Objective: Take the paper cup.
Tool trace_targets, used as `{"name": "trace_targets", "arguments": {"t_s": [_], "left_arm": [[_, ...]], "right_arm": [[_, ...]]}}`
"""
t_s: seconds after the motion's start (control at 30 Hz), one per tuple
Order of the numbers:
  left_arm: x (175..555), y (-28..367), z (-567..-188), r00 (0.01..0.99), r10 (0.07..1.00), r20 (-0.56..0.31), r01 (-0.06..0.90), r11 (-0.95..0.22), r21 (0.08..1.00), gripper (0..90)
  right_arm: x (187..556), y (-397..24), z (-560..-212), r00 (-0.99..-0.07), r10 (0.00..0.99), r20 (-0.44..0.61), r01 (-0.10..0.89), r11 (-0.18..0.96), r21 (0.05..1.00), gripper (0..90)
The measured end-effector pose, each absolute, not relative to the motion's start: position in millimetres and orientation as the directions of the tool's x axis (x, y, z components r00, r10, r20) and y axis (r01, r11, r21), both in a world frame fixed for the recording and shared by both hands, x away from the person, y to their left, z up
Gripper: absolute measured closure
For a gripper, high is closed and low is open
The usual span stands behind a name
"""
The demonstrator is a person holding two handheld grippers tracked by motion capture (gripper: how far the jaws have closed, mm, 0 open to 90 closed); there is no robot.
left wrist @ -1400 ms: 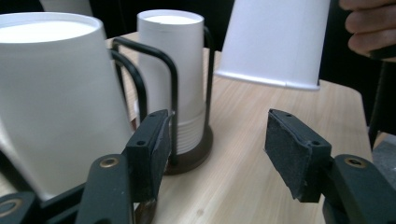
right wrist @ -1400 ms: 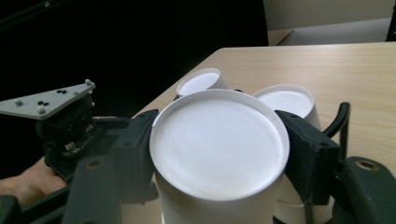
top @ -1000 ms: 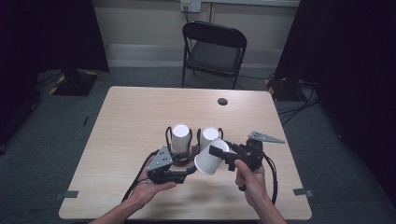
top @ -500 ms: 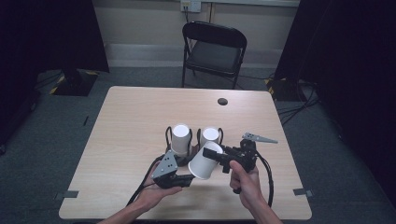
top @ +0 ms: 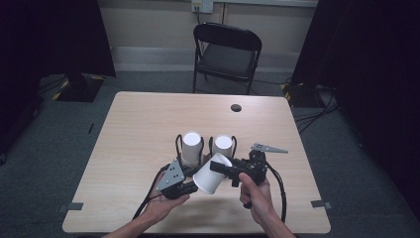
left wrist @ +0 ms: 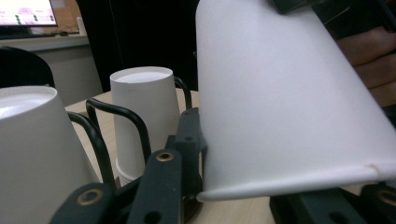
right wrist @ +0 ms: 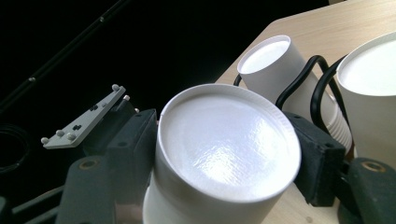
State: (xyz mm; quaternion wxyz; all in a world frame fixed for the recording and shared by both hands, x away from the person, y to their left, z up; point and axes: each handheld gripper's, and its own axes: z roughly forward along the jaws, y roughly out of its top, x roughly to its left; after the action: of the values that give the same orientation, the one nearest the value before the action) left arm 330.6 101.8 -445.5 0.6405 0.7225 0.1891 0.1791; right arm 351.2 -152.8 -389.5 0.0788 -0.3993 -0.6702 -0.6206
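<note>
A white paper cup (top: 210,174) (left wrist: 289,102) (right wrist: 229,144) hangs tilted over the table's front, wide mouth toward the lower left. My left gripper (top: 194,177) (left wrist: 261,168) has just been closing and is shut on the cup near its rim. My right gripper (top: 218,167) (right wrist: 226,149) has just been opening. Its pads (right wrist: 135,140) flank the cup's narrow base closely. Behind the cup, two upside-down stacks of white cups (top: 191,148) (top: 223,146) stand in black wire holders (top: 177,144).
The wooden table (top: 138,124) has a dark round grommet (top: 236,107) near its far edge. A black folding chair (top: 228,54) stands beyond it. Cables trail from both grippers toward the front edge. Dark curtains hang on either side.
The cup has sunk slightly toward the lower left. The left gripper's jaws have closed around its wide end. The right gripper has shifted a little with it.
</note>
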Motion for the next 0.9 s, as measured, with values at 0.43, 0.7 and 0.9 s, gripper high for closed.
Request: {"name": "trace_targets", "arguments": {"t_s": [0.43, 0.7, 0.9], "left_arm": [[333, 109, -440, 0.886, 0.447, -0.121, 0.184, -0.1, 0.978, 87.3], [333, 110, -435, 0.888, 0.427, -0.174, 0.262, -0.157, 0.952, 88.8], [336, 121, -431, 0.867, 0.451, -0.211, 0.312, -0.163, 0.936, 88.9]], "right_arm": [[349, -149, -394, -0.692, 0.542, 0.477, 0.57, 0.005, 0.822, 25.2], [348, -149, -393, -0.712, 0.548, 0.438, 0.539, 0.028, 0.842, 25.6], [348, -155, -392, -0.718, 0.559, 0.415, 0.518, 0.03, 0.855, 25.8]]}}
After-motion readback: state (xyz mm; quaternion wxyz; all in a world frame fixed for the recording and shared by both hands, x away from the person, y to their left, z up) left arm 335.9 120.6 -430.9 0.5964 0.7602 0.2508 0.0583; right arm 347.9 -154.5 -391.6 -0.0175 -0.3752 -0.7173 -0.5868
